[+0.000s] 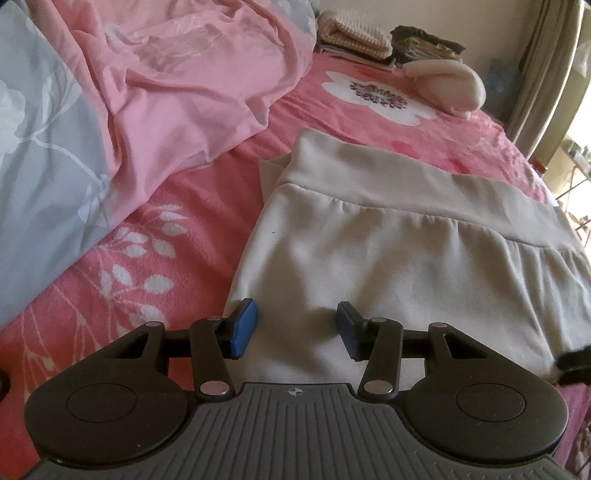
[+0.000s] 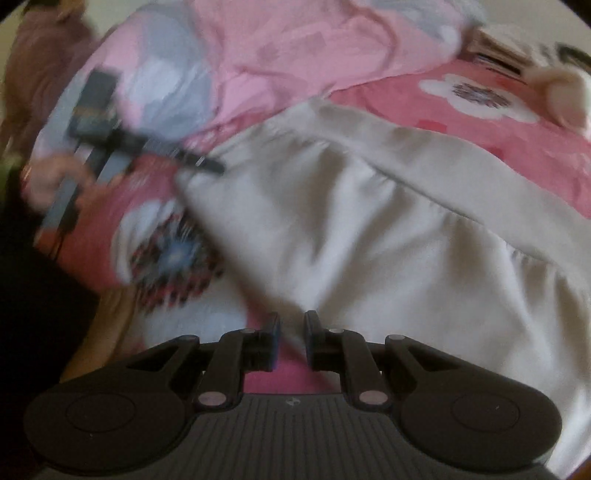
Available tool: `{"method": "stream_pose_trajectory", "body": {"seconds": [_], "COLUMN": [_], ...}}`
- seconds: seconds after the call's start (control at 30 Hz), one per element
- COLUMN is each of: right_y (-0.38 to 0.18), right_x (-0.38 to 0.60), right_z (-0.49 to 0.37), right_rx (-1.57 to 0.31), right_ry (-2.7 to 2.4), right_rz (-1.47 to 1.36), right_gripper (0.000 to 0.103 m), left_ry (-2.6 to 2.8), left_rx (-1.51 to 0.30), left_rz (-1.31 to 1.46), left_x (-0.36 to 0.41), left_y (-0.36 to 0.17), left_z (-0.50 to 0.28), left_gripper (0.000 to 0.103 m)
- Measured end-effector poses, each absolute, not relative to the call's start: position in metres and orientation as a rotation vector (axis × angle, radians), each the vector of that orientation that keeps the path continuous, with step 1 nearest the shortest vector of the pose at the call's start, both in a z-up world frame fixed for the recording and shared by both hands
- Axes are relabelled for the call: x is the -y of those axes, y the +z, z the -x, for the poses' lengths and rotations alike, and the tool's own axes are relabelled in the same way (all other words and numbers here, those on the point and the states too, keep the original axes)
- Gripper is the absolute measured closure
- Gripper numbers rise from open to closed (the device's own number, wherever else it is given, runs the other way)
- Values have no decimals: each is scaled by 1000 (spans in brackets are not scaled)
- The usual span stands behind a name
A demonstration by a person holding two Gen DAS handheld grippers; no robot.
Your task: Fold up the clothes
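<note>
The left claw [image 1: 293,328] is wide open. Its blue pads [image 1: 243,326] sit one on each side of the near edge of the cream garment [image 1: 388,258], and nothing is pinched between them. Whether the pads touch the cloth I cannot tell.

The right claw [image 2: 291,341] is narrow, with just a thin gap between its fingers. Pink sheet shows through that gap, so it holds nothing. The cream garment starts right in front of it and runs off to its right. This picture is blurry, so the claw looks to be moving fast.

The cream garment lies flat on the bed [image 1: 155,236]. Its wide waistband [image 1: 406,184] is on the far side from both claws, and a bit of cloth peeks out from under it at the far left.

To the left of the left claw lies a rumpled pink and grey quilt [image 1: 166,85]. Far ahead sit stacks of folded clothes [image 1: 354,33] and a rolled pale thing [image 1: 447,86].

I think a fold of the cream garment is in hand. It could be about to be grabbed, or it could have just been let go. If another fold comes, each claw needs to pinch a near corner and lift both evenly, so the cloth does not bunch.
</note>
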State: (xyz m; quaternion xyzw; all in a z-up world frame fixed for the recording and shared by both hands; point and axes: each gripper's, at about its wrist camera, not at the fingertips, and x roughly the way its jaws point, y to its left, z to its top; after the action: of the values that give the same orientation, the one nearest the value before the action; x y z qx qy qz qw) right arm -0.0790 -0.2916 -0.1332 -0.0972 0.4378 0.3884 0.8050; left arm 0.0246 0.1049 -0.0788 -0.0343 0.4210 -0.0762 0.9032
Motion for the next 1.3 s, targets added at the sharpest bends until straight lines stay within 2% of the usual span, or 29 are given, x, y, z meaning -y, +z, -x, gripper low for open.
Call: {"method": "stream_pose_trajectory", "body": {"seconds": [0.17,0.33,0.43,0.47,0.57,0.8,1.0,1.17,1.3], "right_y": [-114,-119,-134,-138,-148,-139,-124,-143,-148], "right_x": [279,243,235,240,273,367,354,352,381], "right_z": [67,27,18,18,25,72,59,42,67], "right_rx": [-825,-712,-714,-723,-775,-824,-749,-753,-743], "right_ry": [802,715,685,670,586,440,385,340,308], "right_rz": [242,248,289,300,278,49,64,174,87], "right_gripper": [89,89,89,89,89,91,90,90,90], "left_ry": [-232,-379,-436,-439,-427,-401,-363,-344,-334], "left_rx": [-738,-710,-714,-729,-765,-776,-800,-800,-798], "left_rz": [-35,-129,-126,-121,-106,-67,-13,-19,-20], "left_x": [-87,-46,-28,-25,-27,-42,-50,-50,-51], "left_y": [-56,-57,-68,-73,-84,-88,-89,-89,-89], "left_z": [-9,-12,-21,-25,-32,-30,-33,-30,-28], "left_gripper": [55,56,60,64,66,66,66,66,66]}}
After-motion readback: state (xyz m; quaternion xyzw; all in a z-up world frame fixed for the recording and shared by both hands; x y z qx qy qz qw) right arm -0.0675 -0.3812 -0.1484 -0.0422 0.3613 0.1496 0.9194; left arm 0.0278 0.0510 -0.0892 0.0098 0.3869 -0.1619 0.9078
